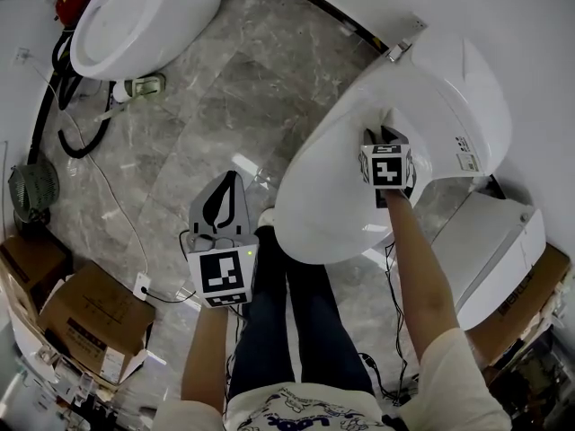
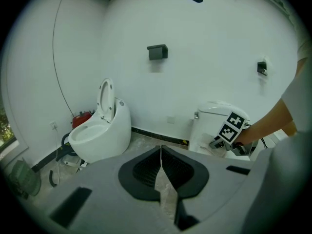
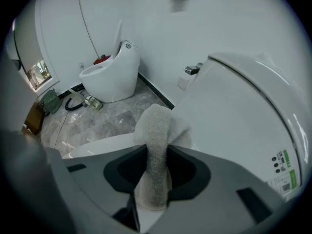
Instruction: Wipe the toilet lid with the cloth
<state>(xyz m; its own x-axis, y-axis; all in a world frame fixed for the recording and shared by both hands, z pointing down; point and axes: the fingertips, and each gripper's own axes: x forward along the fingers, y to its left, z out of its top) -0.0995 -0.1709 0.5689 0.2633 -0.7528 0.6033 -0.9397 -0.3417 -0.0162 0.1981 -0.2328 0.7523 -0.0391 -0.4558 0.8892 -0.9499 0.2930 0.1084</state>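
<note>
Right gripper (image 3: 157,150) has its jaws pinching the pale cloth (image 3: 158,128) over the white toilet lid (image 1: 332,182), left gripper (image 2: 161,152) hangs aside, jaws pressed together, and the toilet's green-marked sticker (image 3: 282,172) carries print too small to read.

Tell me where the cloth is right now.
The cloth is clamped between the jaws of the right gripper, over the closed white toilet lid on the right side of the head view.
</note>
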